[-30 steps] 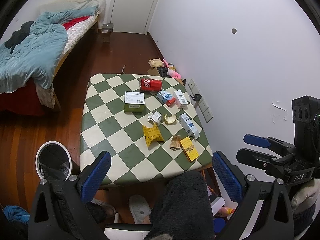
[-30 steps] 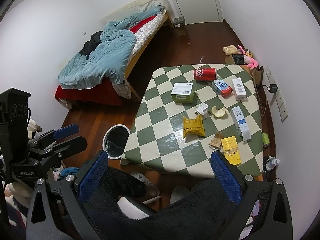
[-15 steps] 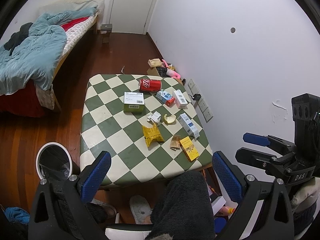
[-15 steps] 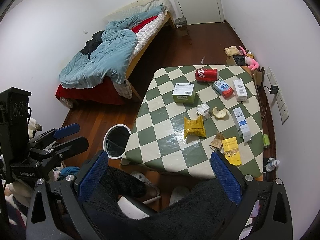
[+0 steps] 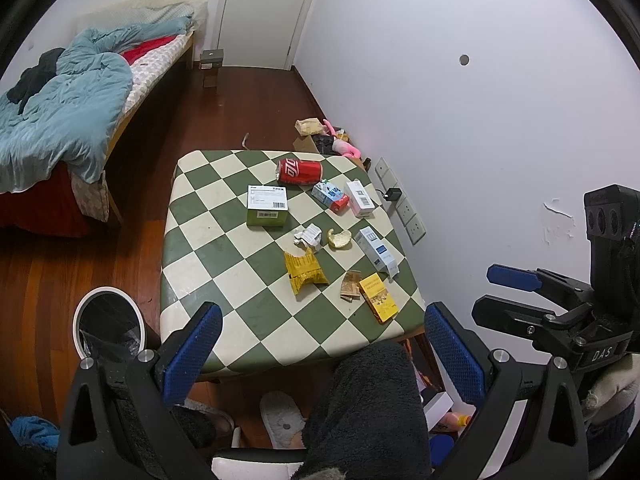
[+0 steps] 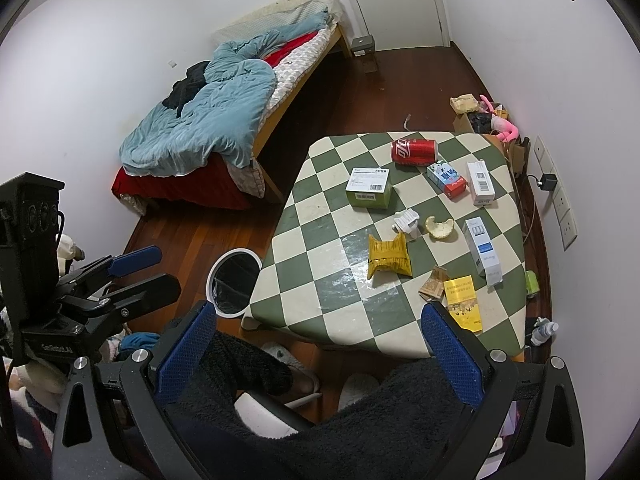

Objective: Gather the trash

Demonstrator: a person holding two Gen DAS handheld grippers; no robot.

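A green-and-cream checkered table (image 5: 224,236) (image 6: 320,240) holds the trash: a red cola can (image 5: 300,171) (image 6: 414,152) lying on its side, a green box (image 5: 267,211) (image 6: 370,187), a yellow wrapper (image 5: 305,274) (image 6: 389,258), crumpled paper (image 5: 308,235), a peel (image 5: 339,239), several small cartons and a yellow packet (image 5: 378,298). A white bin with a black liner (image 5: 109,328) (image 6: 236,282) stands on the floor left of the table. My left gripper (image 5: 320,354) and right gripper (image 6: 318,354) are both open and empty, held high above the near table edge.
A bed with a blue duvet (image 5: 60,120) lies at the back left. A closed door (image 5: 260,12) is at the far end. Clutter (image 5: 324,140) sits by the right wall behind the table. Dark fleece-clad legs (image 5: 360,400) and slippers are below the grippers.
Both views have shifted only slightly; the grippers stay open and nothing on the table has moved.
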